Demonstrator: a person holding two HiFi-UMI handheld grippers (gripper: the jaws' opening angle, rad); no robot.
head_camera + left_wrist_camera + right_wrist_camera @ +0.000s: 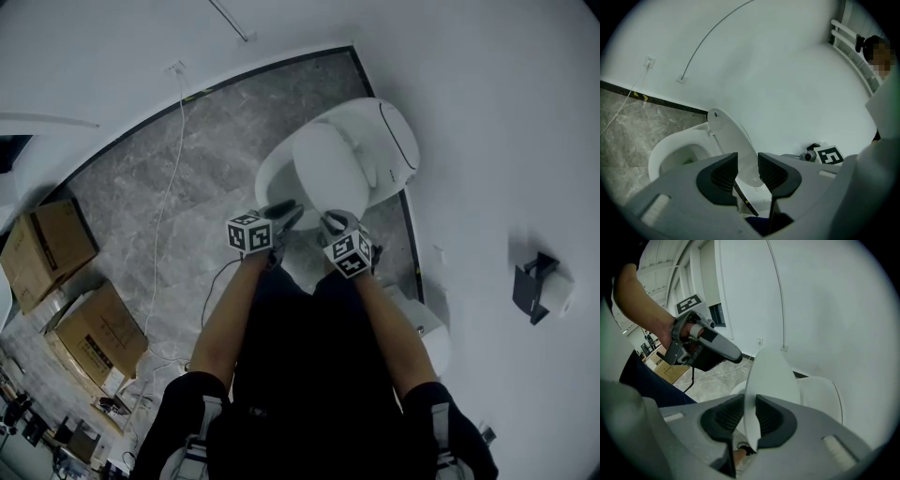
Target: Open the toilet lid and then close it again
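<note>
So the toilet lid (771,380) is standing up at a slant over the bowl (272,178), and the right gripper (749,416) has its pads pinched on the lid's front edge. The left gripper (747,171) sits just beside it with its jaws apart, gripping nothing, the lid showing through the gap. Around it: a white cable (166,187) trails over the floor, two cardboard boxes (52,244) sit well off to the side, and a paper-roll holder (539,286) is on the wall. Grey marble-look floor (197,141), plain white walls (487,94).
</note>
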